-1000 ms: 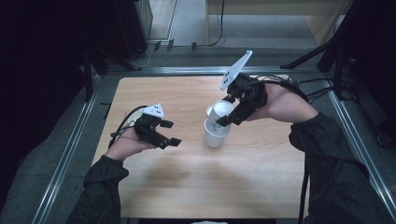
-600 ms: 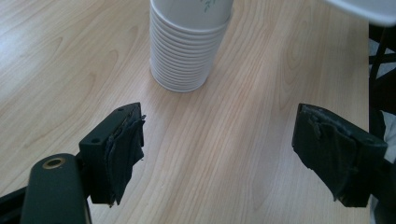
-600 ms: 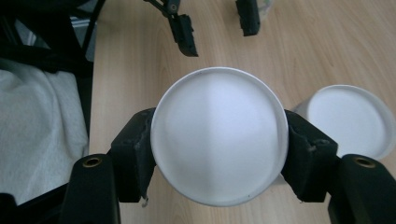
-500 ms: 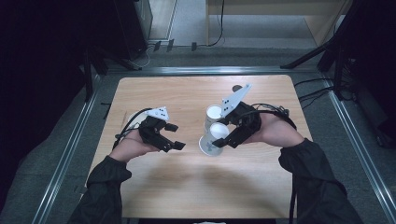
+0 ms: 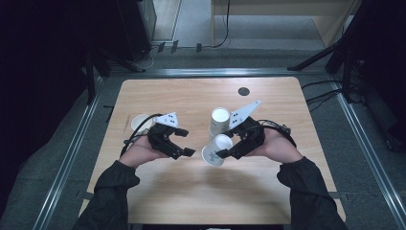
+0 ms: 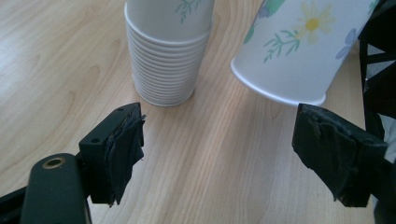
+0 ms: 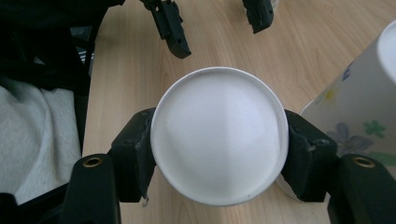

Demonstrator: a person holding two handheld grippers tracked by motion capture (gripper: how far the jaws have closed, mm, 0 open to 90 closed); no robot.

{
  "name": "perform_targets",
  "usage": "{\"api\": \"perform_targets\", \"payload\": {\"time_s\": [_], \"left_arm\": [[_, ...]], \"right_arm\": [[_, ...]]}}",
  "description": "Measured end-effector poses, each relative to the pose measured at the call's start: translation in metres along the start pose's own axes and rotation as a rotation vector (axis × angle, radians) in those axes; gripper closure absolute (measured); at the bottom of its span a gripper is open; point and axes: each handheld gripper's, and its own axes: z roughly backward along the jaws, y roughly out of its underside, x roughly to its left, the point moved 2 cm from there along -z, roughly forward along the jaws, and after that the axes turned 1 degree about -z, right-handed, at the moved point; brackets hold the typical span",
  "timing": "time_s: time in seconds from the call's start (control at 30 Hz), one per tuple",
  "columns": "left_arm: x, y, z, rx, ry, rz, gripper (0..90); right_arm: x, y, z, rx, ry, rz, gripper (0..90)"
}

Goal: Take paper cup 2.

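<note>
Gripping a paper cup upside down between both pads, right gripper near the tabletop's middle, jaws clamped on the cup's sides. Cup tilted, rim lifted just off the wood in the left gripper view. Standing just behind it, a stack of inverted cups. Facing the held cup, left gripper with jaws wide apart and nothing between them. Resting by the left edge, another cup.
</note>
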Motion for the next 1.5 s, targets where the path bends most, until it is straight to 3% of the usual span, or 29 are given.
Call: {"api": "perform_targets", "payload": {"time_s": [0.13,0.3,0.6,0.83,0.97,1.13,1.5], "left_arm": [[-0.004,-0.001,-0.006,0.015,0.017,-0.008,16.7],[-0.011,-0.004,-0.012,0.005,0.037,-0.042,16.7],[-0.018,-0.007,-0.026,-0.021,0.1,-0.054,16.8],[-0.02,-0.005,-0.036,-0.023,0.14,-0.051,19.8],[-0.022,-0.003,-0.041,-0.018,0.159,-0.069,18.9],[-0.024,-0.001,-0.048,0.007,0.164,-0.093,18.2],[-0.027,-0.002,-0.049,-0.022,0.169,-0.132,22.5]], "right_arm": [[-0.001,0.007,-0.004,-0.017,-0.003,0.01,35.2],[-0.002,0.015,-0.009,-0.026,-0.013,-0.018,35.3],[-0.009,0.024,-0.014,-0.057,-0.015,-0.05,35.3],[-0.007,0.022,-0.02,-0.056,-0.029,-0.058,35.3],[-0.006,0.02,-0.022,-0.057,-0.039,-0.055,35.4],[-0.003,0.016,-0.025,-0.057,-0.05,-0.053,35.5],[-0.003,0.013,-0.025,-0.079,-0.071,-0.067,35.8]]}}
